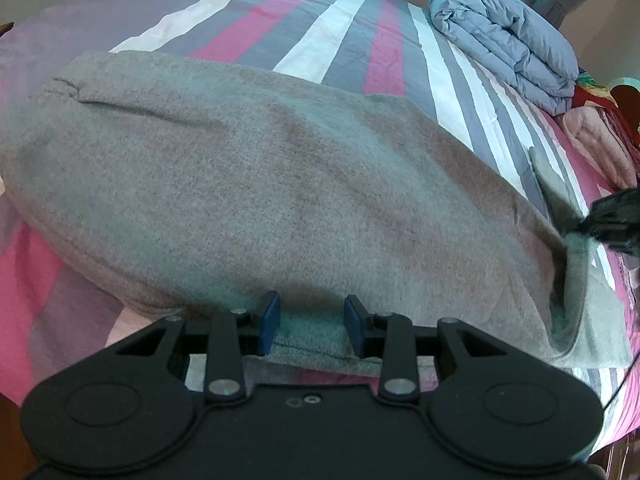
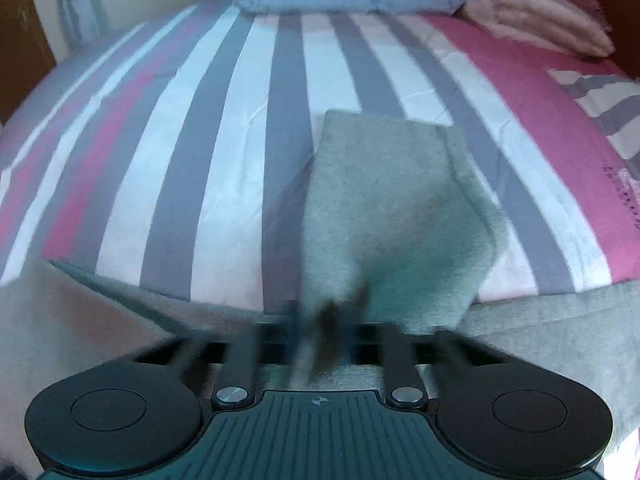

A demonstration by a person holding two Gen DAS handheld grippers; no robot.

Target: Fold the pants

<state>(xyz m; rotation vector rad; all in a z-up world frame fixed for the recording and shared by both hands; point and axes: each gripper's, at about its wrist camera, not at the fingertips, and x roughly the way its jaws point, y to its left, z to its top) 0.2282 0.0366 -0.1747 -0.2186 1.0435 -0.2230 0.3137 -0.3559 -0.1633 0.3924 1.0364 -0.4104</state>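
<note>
With the grey sweatpants (image 1: 280,184) spread on the striped bedsheet (image 1: 344,32), 1 lifted corner pinched by the right gripper (image 2: 340,312) could be dropped, since the left gripper (image 1: 310,320) is spread wide, gripping nothing

Left gripper (image 1: 312,320) jaws apart; right gripper (image 2: 338,312) blurred, jaws closed together.

Both grippers are matte black with round side lobes, silver pivot screws, and the left's fingers (image 1: 269,320) blue-padded.

Soft, even daylight; strong fisheye bowing at edges; right-wrist view motion-blurred.
</note>
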